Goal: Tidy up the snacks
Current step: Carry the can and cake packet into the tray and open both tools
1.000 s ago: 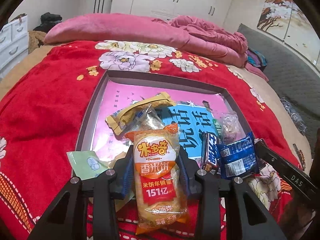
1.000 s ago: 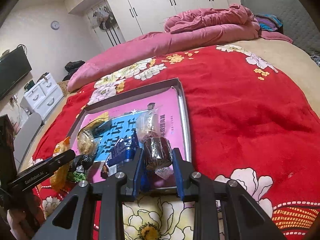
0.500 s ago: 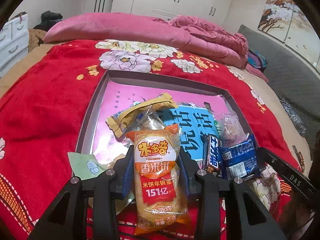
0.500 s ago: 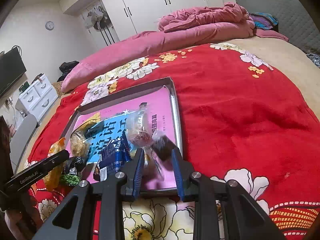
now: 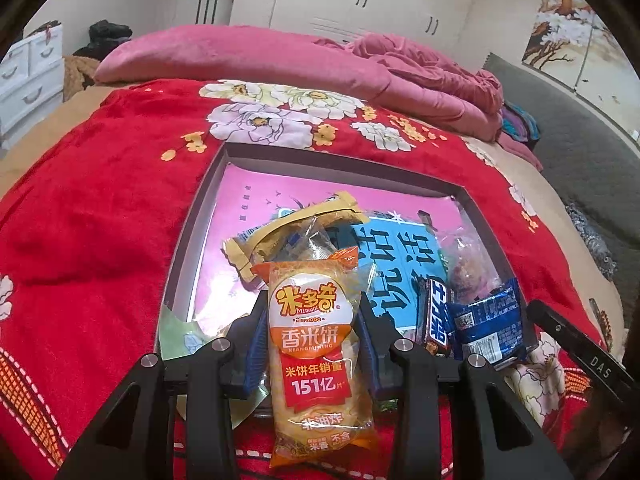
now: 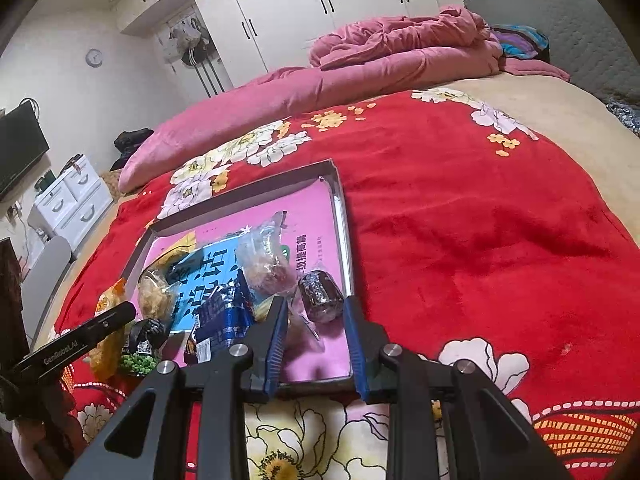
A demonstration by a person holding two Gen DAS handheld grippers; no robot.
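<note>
The orange rice cracker packet (image 5: pixel 316 344) stands upright between the fingers of the left gripper (image 5: pixel 312 308), whose blue pads press on its two long sides in a part-open grip; it sits over the near edge of the tray (image 5: pixel 200 216), top toward the tray and bottom hanging toward the camera. The right gripper (image 6: pixel 314 304) is closed down narrow on a dark wrapped snack (image 6: pixel 322 296), caught at the fingertips with its clear wrapper trailing back between them, low over the tray's near right corner. Inside the tray, on a pink sheet (image 5: pixel 248 200), lie a yellow packet (image 5: pixel 288 228), a chocolate bar (image 5: pixel 434 320), a blue packet (image 5: pixel 490 328) and a clear bag of pastry (image 6: pixel 264 260), bunched toward the near side. The tray rests on a red flowered blanket (image 5: pixel 100 220), with a pink quilt (image 5: pixel 260 56) heaped beyond.
</note>
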